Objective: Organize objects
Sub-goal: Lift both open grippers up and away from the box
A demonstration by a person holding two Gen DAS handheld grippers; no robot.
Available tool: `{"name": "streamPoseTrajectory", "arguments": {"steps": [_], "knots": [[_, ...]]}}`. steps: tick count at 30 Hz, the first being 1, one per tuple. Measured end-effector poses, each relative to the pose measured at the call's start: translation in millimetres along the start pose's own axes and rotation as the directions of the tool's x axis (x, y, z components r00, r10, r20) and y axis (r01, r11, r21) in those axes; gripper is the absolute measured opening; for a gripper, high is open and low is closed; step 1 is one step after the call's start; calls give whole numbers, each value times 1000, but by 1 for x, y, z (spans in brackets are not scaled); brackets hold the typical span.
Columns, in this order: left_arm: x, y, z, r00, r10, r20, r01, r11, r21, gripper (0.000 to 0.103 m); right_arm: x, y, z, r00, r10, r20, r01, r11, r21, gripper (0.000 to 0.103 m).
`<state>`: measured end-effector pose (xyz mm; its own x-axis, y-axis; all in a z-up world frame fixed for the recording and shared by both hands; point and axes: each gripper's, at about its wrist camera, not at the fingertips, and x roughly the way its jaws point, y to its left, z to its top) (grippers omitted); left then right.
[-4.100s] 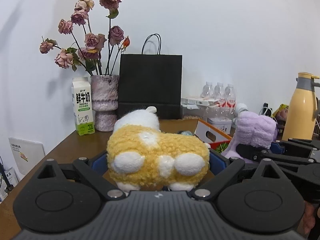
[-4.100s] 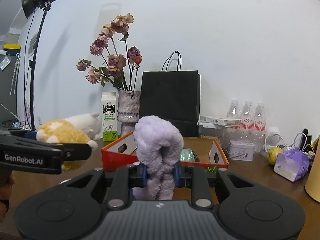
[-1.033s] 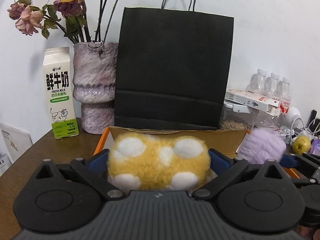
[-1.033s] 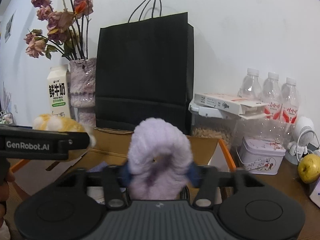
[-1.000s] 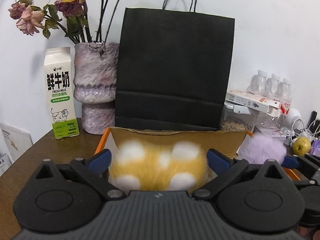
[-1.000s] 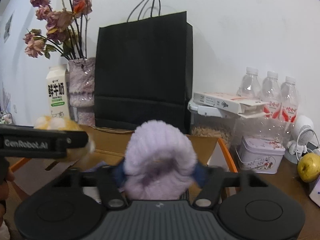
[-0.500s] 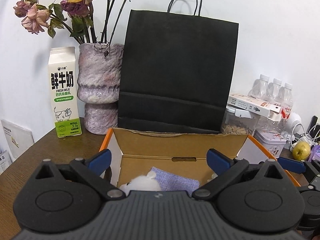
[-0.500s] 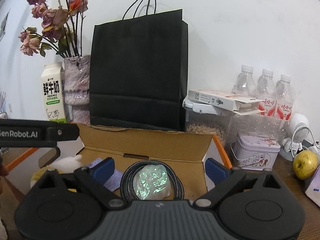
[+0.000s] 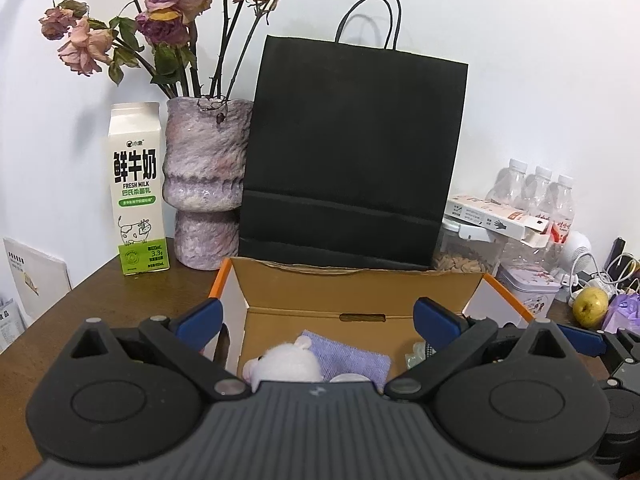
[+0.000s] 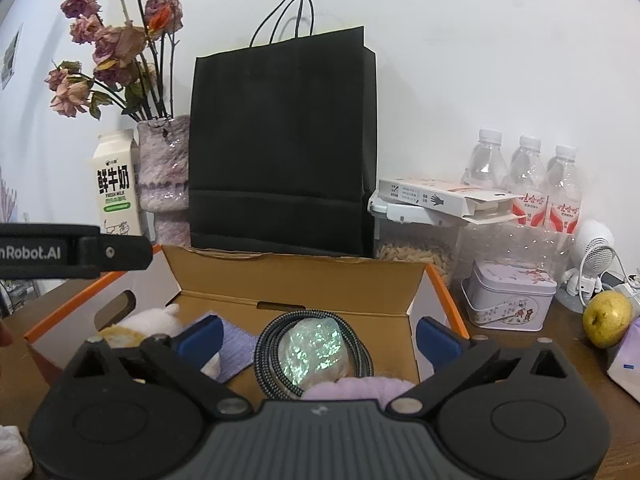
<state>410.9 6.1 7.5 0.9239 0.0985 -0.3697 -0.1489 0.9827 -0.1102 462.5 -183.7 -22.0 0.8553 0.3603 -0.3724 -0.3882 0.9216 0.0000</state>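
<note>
Both tools spread wide, empty: left tool (image 9: 318, 322); right tool (image 10: 318, 336); yellow-white plush (image 10: 138, 326), fluffy lilac plush (image 10: 356, 390) in box (image 10: 296, 280).

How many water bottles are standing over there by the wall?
3, side by side behind the glove box: left bottle, middle bottle, right bottle. More could hide behind them.

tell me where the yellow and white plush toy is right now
The plush toy lies inside the cardboard box, in its left part beside the purple cloth, below the open left gripper.
</note>
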Motion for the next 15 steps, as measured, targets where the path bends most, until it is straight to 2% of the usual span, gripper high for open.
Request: {"name": "streamPoseTrajectory", "arguments": {"steps": [15], "knots": [[-36, 0, -16, 1000, -20, 1, 20, 1000, 16, 103, -46, -4, -14, 1000, -16, 19, 17, 1000, -11, 103]]}}
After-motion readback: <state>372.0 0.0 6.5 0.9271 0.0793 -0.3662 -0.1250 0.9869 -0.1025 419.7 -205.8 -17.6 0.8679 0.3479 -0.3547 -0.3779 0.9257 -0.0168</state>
